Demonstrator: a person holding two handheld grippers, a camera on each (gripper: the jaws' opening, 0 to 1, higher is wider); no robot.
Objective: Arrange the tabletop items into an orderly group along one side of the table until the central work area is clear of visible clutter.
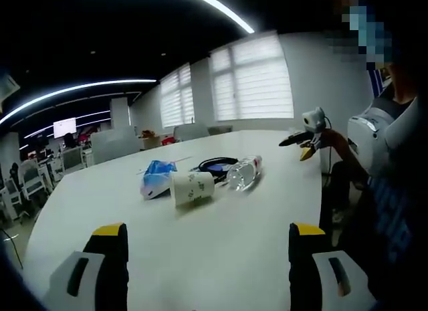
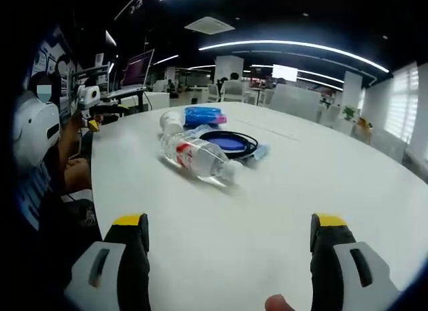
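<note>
Here: bottle (image 2: pixel 198 156), cup (image 1: pixel 192 188) mid-table (image 1: pixel 221 257); near edge bare.

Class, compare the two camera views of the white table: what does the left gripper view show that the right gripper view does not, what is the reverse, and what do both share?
Left gripper view alone: the printed side of a white paper cup lying on its side, and windows with blinds.

Right gripper view alone: the red label on the clear plastic bottle, and a monitor on a desk behind.

Both share: the white table, the bottle, a blue packet, a black cable coil, and each view's own open claw, the left claw and the right claw.
</note>
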